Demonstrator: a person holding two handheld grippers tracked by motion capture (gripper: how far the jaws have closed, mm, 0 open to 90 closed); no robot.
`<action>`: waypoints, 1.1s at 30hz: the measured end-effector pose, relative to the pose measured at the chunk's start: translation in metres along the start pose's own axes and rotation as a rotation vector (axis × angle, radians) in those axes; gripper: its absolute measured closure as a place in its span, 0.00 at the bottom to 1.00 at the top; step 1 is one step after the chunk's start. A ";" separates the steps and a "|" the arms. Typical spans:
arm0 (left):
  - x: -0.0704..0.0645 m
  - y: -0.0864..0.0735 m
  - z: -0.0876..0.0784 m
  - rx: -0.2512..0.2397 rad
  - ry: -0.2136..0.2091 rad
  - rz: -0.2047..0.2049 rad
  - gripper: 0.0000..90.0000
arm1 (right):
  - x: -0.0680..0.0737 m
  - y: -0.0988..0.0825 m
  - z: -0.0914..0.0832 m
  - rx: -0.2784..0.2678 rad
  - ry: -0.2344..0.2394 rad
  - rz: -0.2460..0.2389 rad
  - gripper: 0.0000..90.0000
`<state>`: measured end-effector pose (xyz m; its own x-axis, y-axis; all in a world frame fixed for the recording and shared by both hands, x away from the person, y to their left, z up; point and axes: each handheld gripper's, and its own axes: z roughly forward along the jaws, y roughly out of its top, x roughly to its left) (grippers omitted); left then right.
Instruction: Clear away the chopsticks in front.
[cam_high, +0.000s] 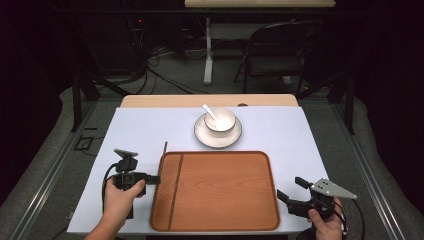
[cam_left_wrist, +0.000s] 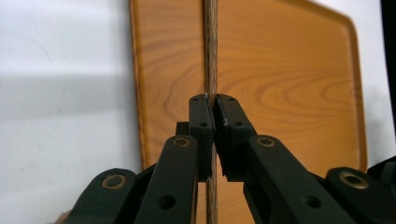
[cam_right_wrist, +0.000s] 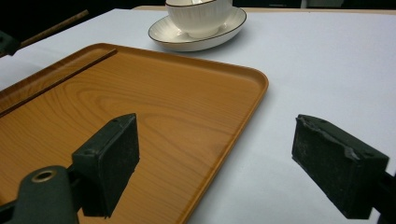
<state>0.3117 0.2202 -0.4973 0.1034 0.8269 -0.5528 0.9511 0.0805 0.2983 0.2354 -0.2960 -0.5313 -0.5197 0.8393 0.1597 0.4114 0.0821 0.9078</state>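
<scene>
My left gripper (cam_high: 156, 178) is shut on a thin dark wooden chopstick (cam_high: 164, 147) at the left edge of the wooden tray (cam_high: 225, 192). In the left gripper view the jaws (cam_left_wrist: 212, 100) pinch that chopstick (cam_left_wrist: 211, 46), which runs straight up over the tray (cam_left_wrist: 289, 70). A second chopstick (cam_high: 175, 190) lies along the tray's left side, also seen in the right gripper view (cam_right_wrist: 60, 80). By the tray's near right corner my right gripper (cam_high: 292, 192) stands open with nothing between its pads (cam_right_wrist: 215, 154).
A white bowl (cam_high: 220, 120) with a white spoon (cam_high: 207, 111) in it sits on a saucer (cam_high: 218, 135) just beyond the tray. A pale cloth (cam_high: 280, 130) covers the table. A dark chair (cam_high: 280, 50) and desk legs stand farther back.
</scene>
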 end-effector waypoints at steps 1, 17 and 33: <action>0.001 -0.002 0.002 0.004 0.004 -0.002 0.94 | 0.000 0.000 0.000 0.000 0.000 0.001 0.16; 0.004 -0.004 0.032 0.084 0.025 -0.010 0.94 | 0.000 0.000 0.000 -0.002 -0.001 0.000 0.16; 0.003 -0.001 0.043 0.101 0.052 -0.021 0.94 | 0.000 0.000 0.000 0.001 -0.002 0.000 0.16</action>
<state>0.3239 0.1992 -0.5324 0.0704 0.8533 -0.5166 0.9776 0.0440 0.2058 0.2353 -0.2960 -0.5312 -0.5185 0.8401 0.1592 0.4120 0.0823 0.9075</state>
